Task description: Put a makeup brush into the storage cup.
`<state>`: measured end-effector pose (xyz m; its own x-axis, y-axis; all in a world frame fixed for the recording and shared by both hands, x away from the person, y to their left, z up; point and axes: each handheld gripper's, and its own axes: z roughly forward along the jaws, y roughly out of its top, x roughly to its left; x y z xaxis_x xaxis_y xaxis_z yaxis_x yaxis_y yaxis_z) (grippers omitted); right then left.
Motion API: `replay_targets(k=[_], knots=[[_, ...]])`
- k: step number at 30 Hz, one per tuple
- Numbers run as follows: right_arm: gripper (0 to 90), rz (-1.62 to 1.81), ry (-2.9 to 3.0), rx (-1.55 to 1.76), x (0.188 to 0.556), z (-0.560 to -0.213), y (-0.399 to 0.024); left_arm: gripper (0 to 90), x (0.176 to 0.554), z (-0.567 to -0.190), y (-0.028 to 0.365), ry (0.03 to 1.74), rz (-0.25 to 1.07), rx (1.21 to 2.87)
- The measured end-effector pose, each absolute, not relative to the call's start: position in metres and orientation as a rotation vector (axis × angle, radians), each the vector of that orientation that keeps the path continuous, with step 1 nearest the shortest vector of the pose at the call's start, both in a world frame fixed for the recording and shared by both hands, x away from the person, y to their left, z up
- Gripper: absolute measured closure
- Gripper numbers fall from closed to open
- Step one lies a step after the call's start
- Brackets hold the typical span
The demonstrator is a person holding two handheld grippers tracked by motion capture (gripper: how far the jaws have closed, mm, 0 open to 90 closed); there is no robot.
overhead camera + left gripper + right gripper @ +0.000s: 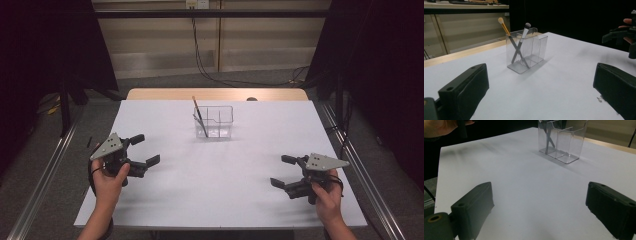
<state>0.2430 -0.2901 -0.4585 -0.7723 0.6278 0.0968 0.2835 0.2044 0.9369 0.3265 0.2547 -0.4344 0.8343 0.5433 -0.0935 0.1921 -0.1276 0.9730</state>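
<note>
Two brushes lean crossed in the left compartment of the clear organizer (214,121), which stands at the far middle of the white surface (215,190): a gold-handled brush (504,26) and a silver-handled brush (523,33). A careless nudge would likely tip this light box. Left gripper (138,150) and right gripper (284,171) hover near, jaws spread, empty. Nothing lies between them and it.
</note>
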Motion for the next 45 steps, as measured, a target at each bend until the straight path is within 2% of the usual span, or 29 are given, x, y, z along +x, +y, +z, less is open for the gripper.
replay_targets(k=[45], knots=[[7.3,1.585,2.171,0.864,0.244,-0.458,-0.292,0.1,0.31,-0.445,0.271,0.569,0.324,1.752]])
